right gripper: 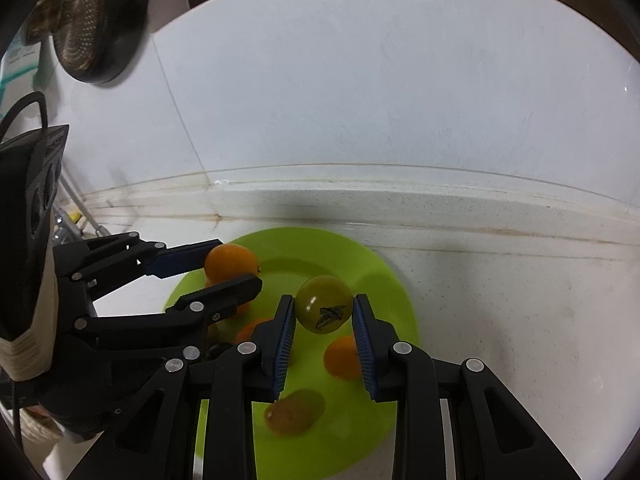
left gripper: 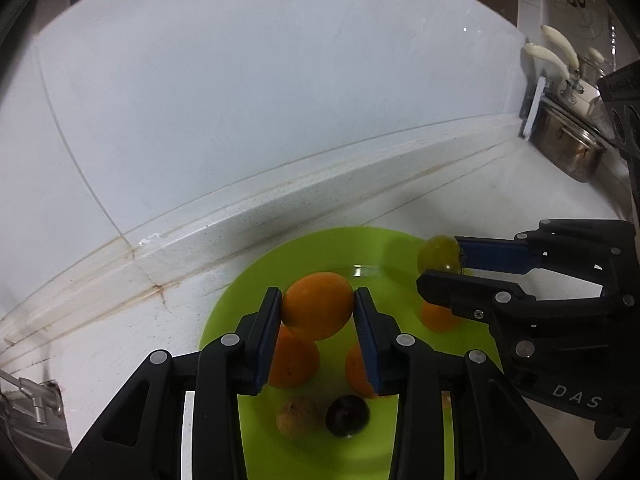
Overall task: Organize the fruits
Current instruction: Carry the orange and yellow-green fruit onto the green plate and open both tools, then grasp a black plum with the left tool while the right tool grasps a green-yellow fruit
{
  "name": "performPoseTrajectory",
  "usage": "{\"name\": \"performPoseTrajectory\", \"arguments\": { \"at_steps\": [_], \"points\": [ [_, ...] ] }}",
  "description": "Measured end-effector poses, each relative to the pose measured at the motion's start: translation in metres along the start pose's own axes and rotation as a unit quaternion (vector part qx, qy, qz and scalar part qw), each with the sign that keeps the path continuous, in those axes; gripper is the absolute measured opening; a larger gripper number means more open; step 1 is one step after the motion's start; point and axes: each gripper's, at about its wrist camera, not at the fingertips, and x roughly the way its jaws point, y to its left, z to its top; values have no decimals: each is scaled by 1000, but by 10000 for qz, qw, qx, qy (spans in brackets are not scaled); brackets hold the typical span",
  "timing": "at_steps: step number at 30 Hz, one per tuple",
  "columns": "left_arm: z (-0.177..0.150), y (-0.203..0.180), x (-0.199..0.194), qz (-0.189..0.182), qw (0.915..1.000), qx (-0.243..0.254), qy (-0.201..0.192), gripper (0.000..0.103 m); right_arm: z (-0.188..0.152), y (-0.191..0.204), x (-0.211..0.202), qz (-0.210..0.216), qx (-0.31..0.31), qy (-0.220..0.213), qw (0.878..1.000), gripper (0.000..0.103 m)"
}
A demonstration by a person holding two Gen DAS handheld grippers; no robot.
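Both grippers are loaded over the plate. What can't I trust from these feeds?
- Fruit count on the green plate: left gripper and right gripper cover parts of it in both views.
- Brownish fruit: blurred, right wrist.
- Plate's near rim: cut off by both frames' bottom edge.

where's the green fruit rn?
Green fruit is clamped in the right gripper, held over the green plate; in the left wrist view it's at right, beyond the held orange.

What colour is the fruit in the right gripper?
Olive green with a dark stem mark, seen best in the right wrist view: green fruit in the right gripper.
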Motion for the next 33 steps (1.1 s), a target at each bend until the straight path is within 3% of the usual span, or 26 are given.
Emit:
{"name": "performPoseTrajectory", "arguments": {
  "at_steps": [6,9,14,20,30,33],
  "points": [
    [1,3,8,42,10000,-2,90,37,0,-4,10,-13,38,55,10000,30],
    [1,3,4,170,9998,-2,59,47,-1,-4,13,-39,42,72,10000,31],
    [-2,4,-13,454,9990,42,-18,51,-3,-4,6,-159,31,-21,9999,42],
    [-9,2,-50,601,9979,-164,-193,56,-10,3,-15,-279,-1,-130,9995,42],
    [-35,-12,-120,665,9954,-442,-522,70,-32,24,-70,-134,-82,-344,9993,42],
    [-45,-20,-138,747,9943,-484,-580,75,-41,31,-87,-145,-115,-394,9991,50]
  ]
}}
